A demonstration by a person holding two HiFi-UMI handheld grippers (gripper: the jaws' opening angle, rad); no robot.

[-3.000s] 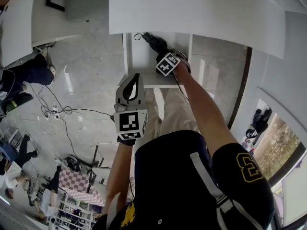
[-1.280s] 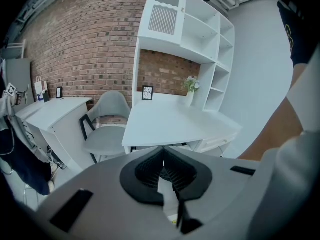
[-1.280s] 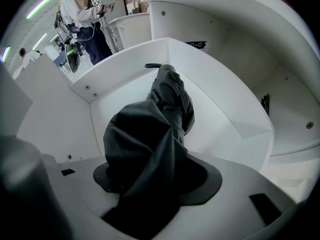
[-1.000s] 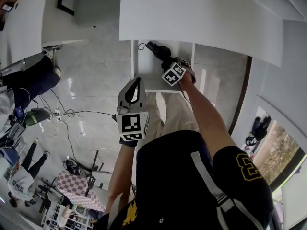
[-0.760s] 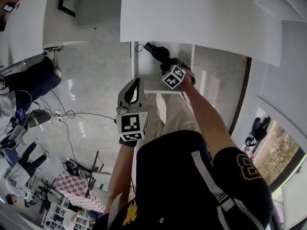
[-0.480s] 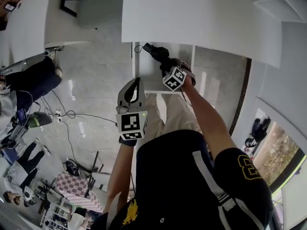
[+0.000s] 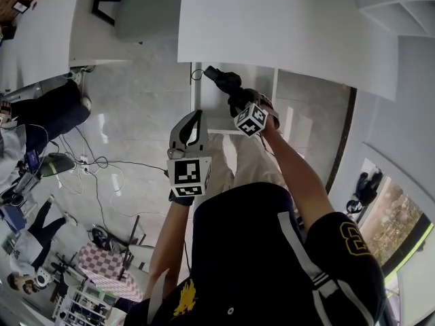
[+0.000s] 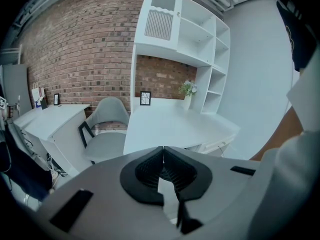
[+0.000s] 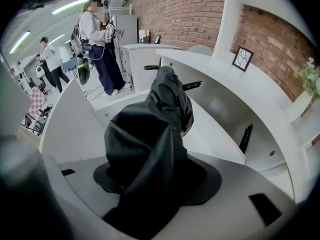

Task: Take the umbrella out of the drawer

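Right gripper (image 7: 239, 102): points steeply down over the drawer, jaws partway apart and clamped on the near end of the umbrella, black fabric bulging out between the pads
Umbrella (image 9: 159, 129): black and folded, it runs from the right gripper's jaws straight ahead of them; its far end, with a thin cord, sits over the back part of the drawer; whether that end touches the drawer floor cannot be told
Drawer (image 7: 209, 107): white, pulled out from under the desk, directly beneath and ahead of the right gripper; the umbrella is the one thing seen inside its walls, with bare white floor showing on both sides of it
Left gripper (image 8: 163, 149): jaws closed tip to tip with nothing between them; it hangs just outside the drawer's near left corner, apart from the umbrella and well to the left of the right gripper
Desk (image 7: 285, 26): white top, ahead of both grippers and above the drawer
Chair (image 8: 106, 129): grey, ahead and to the left of the left gripper, pushed up beside the desk
Shelf unit (image 8: 200, 39): white, open compartments, standing on the desk ahead of the left gripper; a small plant (image 8: 187, 89) and a framed picture (image 8: 145, 98) stand at its foot
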